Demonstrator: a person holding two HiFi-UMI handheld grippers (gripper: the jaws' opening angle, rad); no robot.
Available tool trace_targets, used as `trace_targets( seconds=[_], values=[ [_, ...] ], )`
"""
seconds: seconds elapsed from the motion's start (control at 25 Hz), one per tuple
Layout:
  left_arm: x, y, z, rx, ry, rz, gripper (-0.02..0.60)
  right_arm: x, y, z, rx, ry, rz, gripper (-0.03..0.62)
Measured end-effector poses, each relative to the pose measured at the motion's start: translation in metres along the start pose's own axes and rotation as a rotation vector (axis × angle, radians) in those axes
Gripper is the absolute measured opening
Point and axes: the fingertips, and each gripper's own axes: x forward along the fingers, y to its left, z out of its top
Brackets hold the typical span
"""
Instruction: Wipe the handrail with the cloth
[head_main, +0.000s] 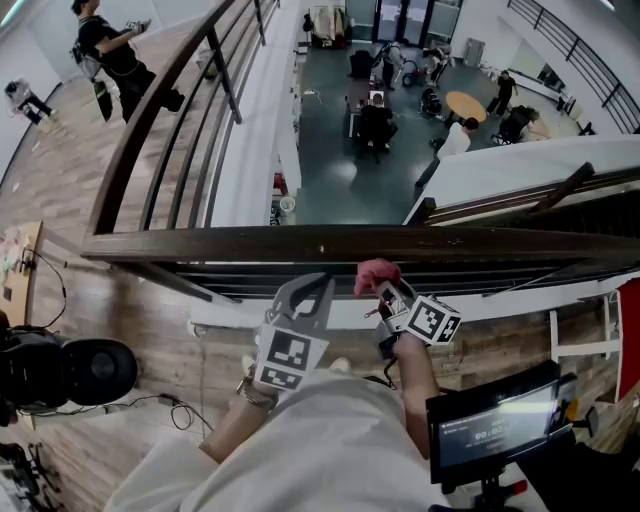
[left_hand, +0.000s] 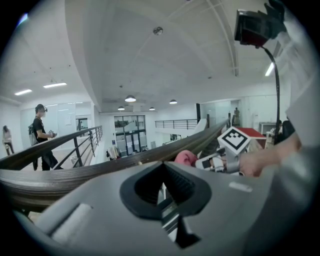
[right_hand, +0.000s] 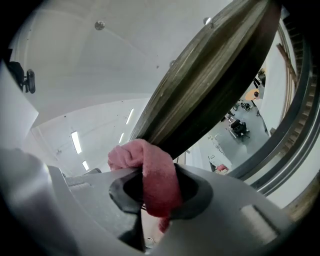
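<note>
Right gripper: clenching on the cloth; a pink fold is running down between the jaws and a bunch is standing up past their tips.
Cloth position: its bunched tip is lying against the near edge of the handrail, directly ahead of the right gripper.
Left gripper: jaws are sitting together with nothing between them; it is hanging just beside the right gripper, on its left, short of the rail.
Risk, drop: the cloth is being held by one narrow fold only. Drag along the wood is likely to be pulling it out, and beyond the right gripper the rail is overlooking an open lower floor with people seated there.
Risk, scrape: if the bunch is rolling aside, bare jaw tips are meeting the wood.
Risk, missed face: the cloth is meeting the near edge, so the top of the rail is probably going unwiped unless the right gripper is lifting.
Surface: the rail is showing as dark, grained wood, running long to both sides of the grippers and turning a corner far to the left.
Room: a mezzanine with plank flooring is lying under the grippers. A person is standing well beyond the left gripper. White ceiling and strip lights are showing overhead.
</note>
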Motion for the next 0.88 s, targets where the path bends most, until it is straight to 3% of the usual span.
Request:
trace_targets(
  seconds=[0.44, 0.68, 0.88],
  values=[
    [0.000, -0.019, -0.006, 0.001, 0.038, -0.026, 0.008, -0.032, -0.029, 0.031, 0.015, -0.053, -0.060, 0.081],
    [0.000, -0.026, -0.006, 0.016, 0.048, -0.047, 0.009, -0.069, -0.062, 0.056, 0.029, -0.139, -0.178, 0.081],
    [-0.004, -0.035, -0.005, 0.030, 0.057, -0.064, 0.009, -0.097, -0.070, 0.068, -0.032, -0.228, -0.307, 0.075]
  ],
)
